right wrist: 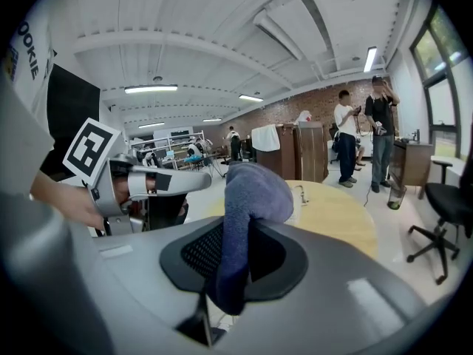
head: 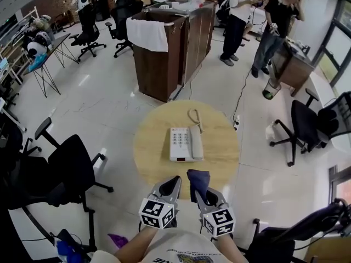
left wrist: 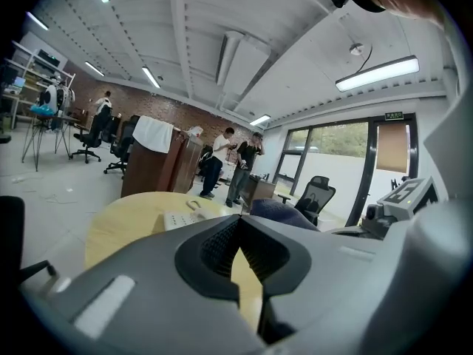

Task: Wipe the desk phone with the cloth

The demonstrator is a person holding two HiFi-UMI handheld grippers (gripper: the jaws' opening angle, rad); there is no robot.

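White desk phone (head: 185, 144) – a flat push-button set, handset cradled along its right side – lies near the middle of the round pale-wood table (head: 153, 158). Its pale coiled cord (head: 194, 119) trails toward the table's far edge. In the left gripper view the phone (left wrist: 181, 219) shows low on the tabletop (left wrist: 126, 220), beyond the jaws.

Dark blue cloth (head: 198, 181): off the phone and clear of it, over the near edge of the table. It is pinched in the right gripper (head: 201, 195). In the right gripper view the jaws (right wrist: 235, 250) press on a fold of the cloth (right wrist: 255, 191), which bulges above them and hangs a little below.

Left gripper (head: 171, 186): just left of the right one, also at the near edge and apart from the phone. Its own view shows the jaw tips (left wrist: 239, 224) met, with nothing between them (only a sliver of table shows through the gap beneath).

Surroundings – a black office chair (head: 71, 163) stands left of the table. A brown wooden cabinet (head: 164, 64) stands beyond it, with a white towel (head: 147, 34) draped over its left corner. Two people (head: 238, 15) stand at the far right.
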